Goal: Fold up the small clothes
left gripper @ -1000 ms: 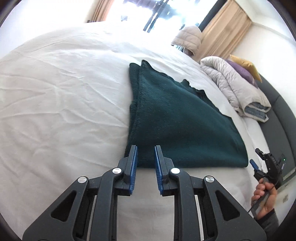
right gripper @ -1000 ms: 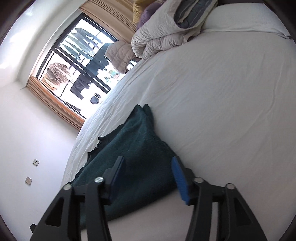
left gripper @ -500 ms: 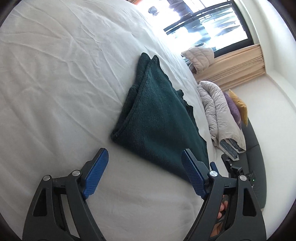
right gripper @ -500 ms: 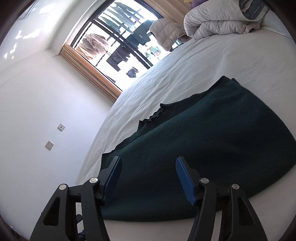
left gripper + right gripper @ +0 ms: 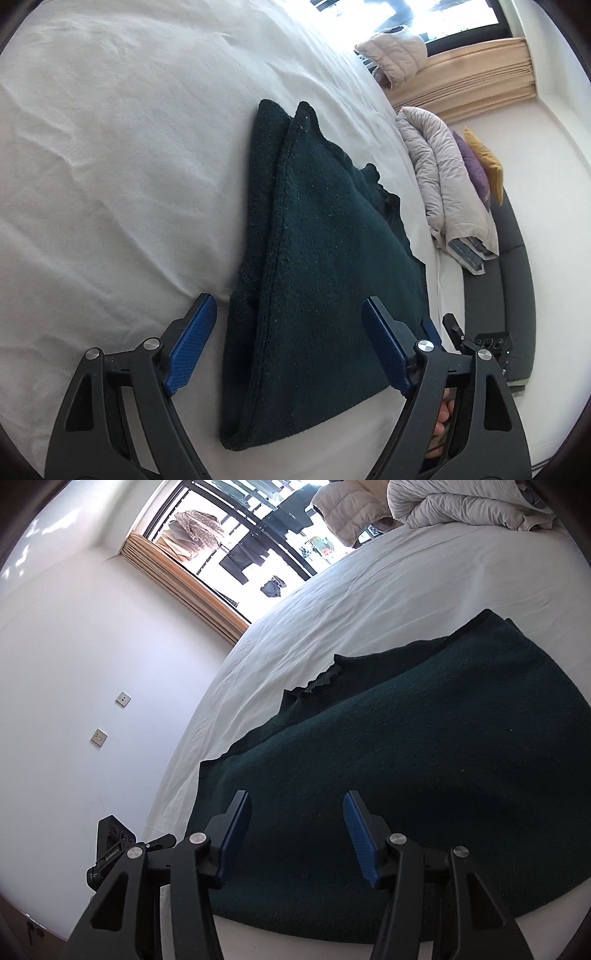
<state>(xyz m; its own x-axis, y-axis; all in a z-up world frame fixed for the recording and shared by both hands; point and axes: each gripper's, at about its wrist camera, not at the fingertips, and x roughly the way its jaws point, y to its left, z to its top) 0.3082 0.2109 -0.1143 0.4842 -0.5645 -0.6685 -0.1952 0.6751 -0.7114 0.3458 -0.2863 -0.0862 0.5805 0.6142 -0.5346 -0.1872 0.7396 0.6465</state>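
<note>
A dark green knitted garment lies folded in layers on the white bed sheet. My left gripper is open and empty, its blue pads astride the garment's near left corner, just above it. In the right wrist view the same garment fills the middle, its ribbed edge at the far side. My right gripper is open and empty, hovering low over the garment's near edge. The right gripper also shows past the left one's right finger.
A rolled grey duvet with purple and yellow pillows lies at the head of the bed. A beige puffy jacket sits near the window. A dark bed frame runs along the right. A white wall with sockets is left of the bed.
My left gripper opened wide from nearly shut and moved in over the garment's near corner. My right gripper swung round and moved closer over the garment's near edge, staying open.
</note>
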